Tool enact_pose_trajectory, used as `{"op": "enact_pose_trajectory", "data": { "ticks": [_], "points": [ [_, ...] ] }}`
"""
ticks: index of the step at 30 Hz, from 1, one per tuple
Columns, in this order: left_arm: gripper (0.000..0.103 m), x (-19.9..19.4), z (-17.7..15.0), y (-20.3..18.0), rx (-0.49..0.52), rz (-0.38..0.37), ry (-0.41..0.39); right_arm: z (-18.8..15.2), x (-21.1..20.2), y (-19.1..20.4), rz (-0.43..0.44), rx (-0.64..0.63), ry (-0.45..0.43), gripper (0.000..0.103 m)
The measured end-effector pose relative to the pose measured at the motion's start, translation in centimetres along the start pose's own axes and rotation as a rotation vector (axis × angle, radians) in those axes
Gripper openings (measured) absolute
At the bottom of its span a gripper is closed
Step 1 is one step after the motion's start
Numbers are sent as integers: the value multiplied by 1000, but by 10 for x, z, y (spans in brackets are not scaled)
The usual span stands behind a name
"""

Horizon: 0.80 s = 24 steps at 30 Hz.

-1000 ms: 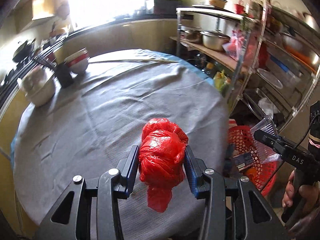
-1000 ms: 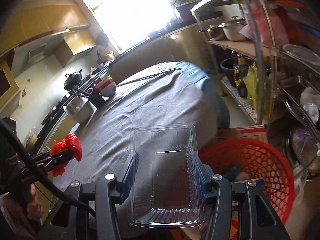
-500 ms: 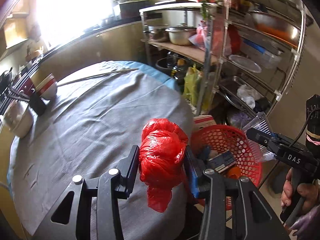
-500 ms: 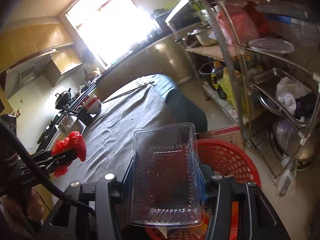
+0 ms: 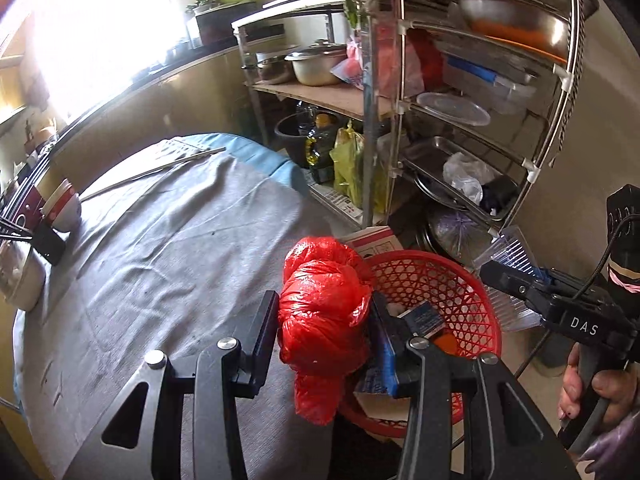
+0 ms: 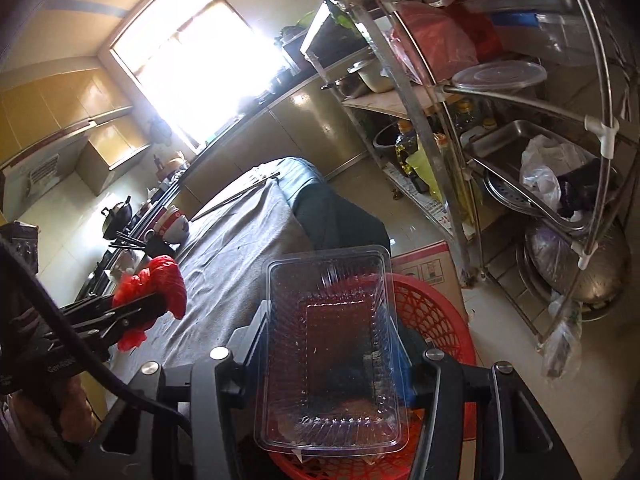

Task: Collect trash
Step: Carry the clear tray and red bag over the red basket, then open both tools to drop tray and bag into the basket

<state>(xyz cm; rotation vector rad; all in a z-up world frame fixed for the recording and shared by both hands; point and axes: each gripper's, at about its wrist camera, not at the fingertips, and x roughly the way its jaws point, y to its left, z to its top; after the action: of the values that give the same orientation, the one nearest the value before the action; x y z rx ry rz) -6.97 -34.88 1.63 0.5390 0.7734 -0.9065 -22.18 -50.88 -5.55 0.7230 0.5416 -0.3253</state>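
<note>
Left gripper clamps red bag, right gripper clear tray; both over basket lower right, drop pending

One red plastic bag, one clear plastic tray and one red mesh basket on the floor. Two tongs: left tongs and right tongs. One desk under grey cloth carries two bowls, one metal pot and one long stick. One cardboard box stands beside one metal shelf rack
</note>
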Motion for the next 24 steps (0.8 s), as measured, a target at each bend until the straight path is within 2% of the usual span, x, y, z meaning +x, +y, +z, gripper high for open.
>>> {"op": "enact_pose_trajectory", "data": {
  "ticks": [12,16,18,20,24],
  "points": [
    [45,21,4,-32,58,-23,36,-6,3,-25,23,84,29,56],
    [48,30,3,-41,79,-7,59,-9,10,-37,52,162,47,60],
    [49,34,1,-42,84,-11,78,-11,14,-41,83,202,64,68],
    [56,36,-1,-43,91,-5,82,-12,18,-44,99,230,72,70],
    [57,29,-5,-40,92,-9,63,-16,28,-49,136,298,102,71]
  ]
}}
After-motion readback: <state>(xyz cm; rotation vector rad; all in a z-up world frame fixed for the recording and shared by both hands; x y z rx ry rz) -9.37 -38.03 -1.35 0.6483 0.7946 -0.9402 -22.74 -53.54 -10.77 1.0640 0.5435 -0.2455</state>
